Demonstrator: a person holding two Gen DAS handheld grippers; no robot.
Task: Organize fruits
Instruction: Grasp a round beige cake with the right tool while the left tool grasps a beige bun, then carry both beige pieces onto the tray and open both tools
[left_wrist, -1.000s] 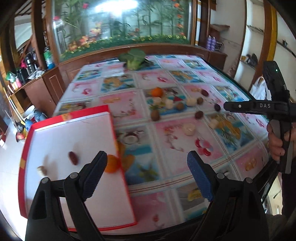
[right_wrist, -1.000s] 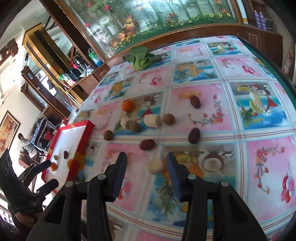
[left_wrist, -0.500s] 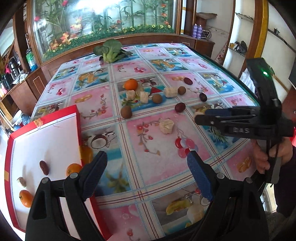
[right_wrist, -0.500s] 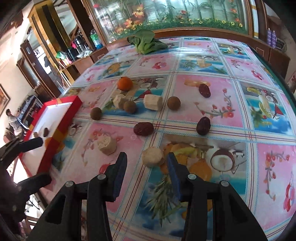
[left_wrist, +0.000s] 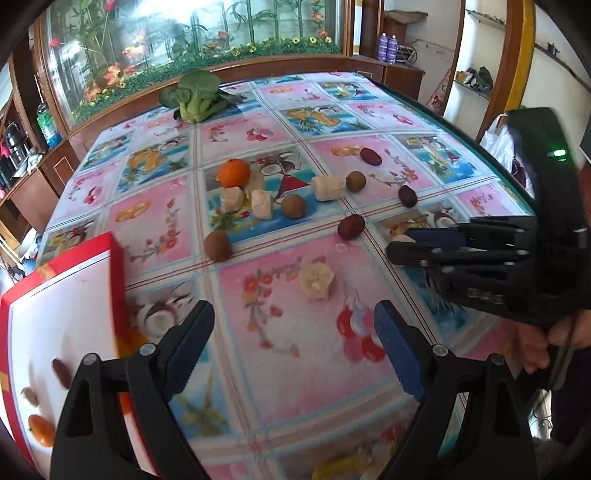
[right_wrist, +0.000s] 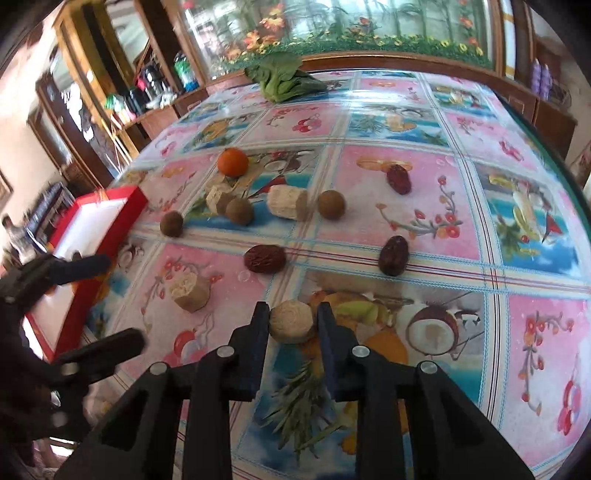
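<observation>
Fruits lie scattered on the patterned tablecloth: an orange (left_wrist: 233, 172), brown round fruits (right_wrist: 331, 205), dark red dates (right_wrist: 265, 259) and pale fruit chunks (left_wrist: 316, 281). My right gripper (right_wrist: 293, 322) has its fingers close around a pale round chunk (right_wrist: 291, 321) on the table; it also shows in the left wrist view (left_wrist: 424, 243). My left gripper (left_wrist: 294, 345) is open and empty above the table, right of the red-rimmed white tray (left_wrist: 116, 266), which holds a date (left_wrist: 61, 372) and small oranges (left_wrist: 40, 429).
A green leafy vegetable (left_wrist: 195, 96) lies at the table's far edge. A glass cabinet with plants stands behind. Shelves with bottles are on the left. The table's right edge (left_wrist: 480, 142) drops off to the floor.
My left gripper swung right, from over the tray to over the table. My right gripper moved forward onto the pale round chunk and its fingers narrowed around it.
</observation>
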